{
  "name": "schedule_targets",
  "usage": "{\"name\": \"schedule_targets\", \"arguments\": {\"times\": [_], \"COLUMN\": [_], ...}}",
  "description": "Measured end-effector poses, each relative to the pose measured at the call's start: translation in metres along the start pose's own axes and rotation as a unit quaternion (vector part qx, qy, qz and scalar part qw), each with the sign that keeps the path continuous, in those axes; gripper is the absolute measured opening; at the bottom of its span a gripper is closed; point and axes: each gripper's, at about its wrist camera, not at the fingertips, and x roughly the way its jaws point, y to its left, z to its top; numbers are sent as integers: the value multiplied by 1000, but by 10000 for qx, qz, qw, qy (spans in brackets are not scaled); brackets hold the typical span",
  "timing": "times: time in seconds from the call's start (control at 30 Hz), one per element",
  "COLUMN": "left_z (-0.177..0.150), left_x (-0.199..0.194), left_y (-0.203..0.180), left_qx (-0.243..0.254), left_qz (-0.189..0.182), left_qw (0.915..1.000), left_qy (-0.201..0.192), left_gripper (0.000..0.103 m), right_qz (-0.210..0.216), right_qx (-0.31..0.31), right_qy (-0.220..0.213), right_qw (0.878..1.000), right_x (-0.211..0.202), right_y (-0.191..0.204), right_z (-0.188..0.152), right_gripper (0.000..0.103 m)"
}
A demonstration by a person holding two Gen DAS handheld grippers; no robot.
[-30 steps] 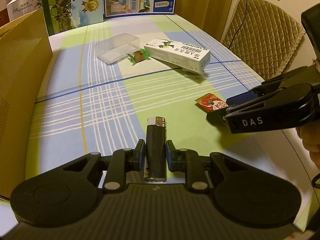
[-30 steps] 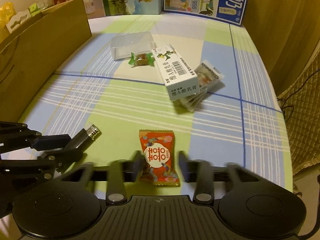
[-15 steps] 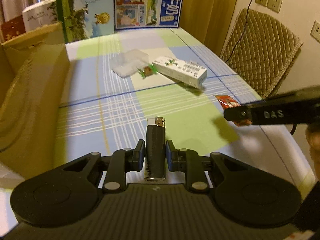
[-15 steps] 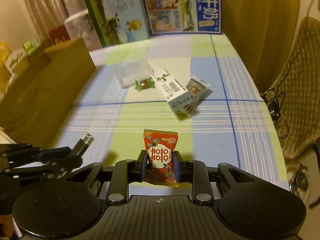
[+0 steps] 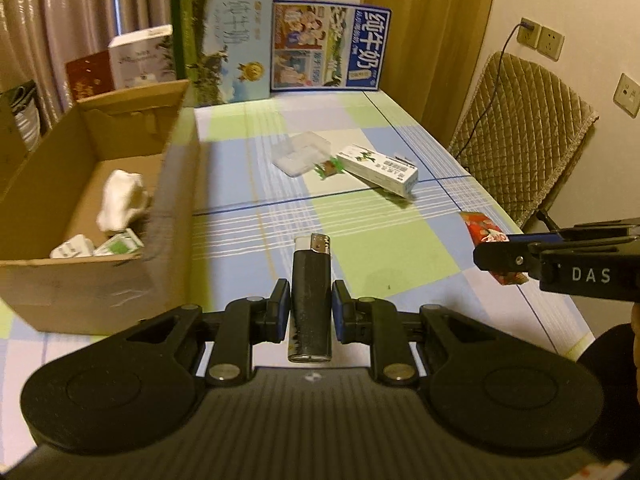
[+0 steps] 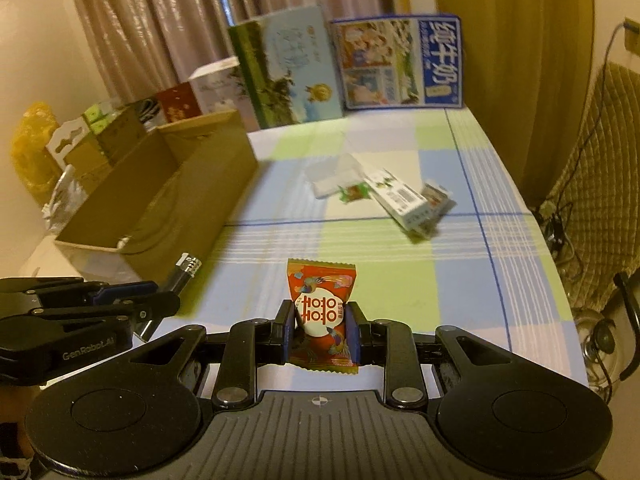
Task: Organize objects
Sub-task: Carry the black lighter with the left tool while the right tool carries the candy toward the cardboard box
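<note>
A black plastic lighter (image 5: 311,300) is clamped by the left gripper (image 5: 310,312); a red candy packet (image 6: 322,316) is pinched by the right gripper (image 6: 320,330). White items inside the brown cardboard box (image 5: 96,296), frame left, are shown only by the left view.

Black lighter (image 5: 311,300) and red candy packet (image 6: 322,316), each clamped above table.

Left gripper (image 5: 310,312): jaws closing in on a black lighter (image 5: 311,300), clamping it mid-body, metal head pointing to 12 o'clock. Right gripper (image 6: 321,332): jaws pinching a red candy packet (image 6: 322,316) by its sides, packet standing upright. Both grippers hanging level above the bench (image 5: 380,248), side by side. Right gripper showing at 3 o'clock in the left wrist view; left gripper at 9 o'clock in the right wrist view.
</note>
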Motion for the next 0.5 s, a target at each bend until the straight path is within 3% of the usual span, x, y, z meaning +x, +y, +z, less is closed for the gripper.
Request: {"name": "schedule_targets", "arguments": {"times": [0.5], "left_z": [-8], "left_x": [-69], "left_y": [35], "left_qx": [-211], "left_qz": [254], "left_qw": [9989], "left_qy": [-331], "left_gripper": [18], "right_qz": [310], "right_qx": [-590], "right_qy": [-121], "right_qw": [9977], "right_x": [-15], "right_y": [66], "right_z": [3], "right_gripper": [23]}}
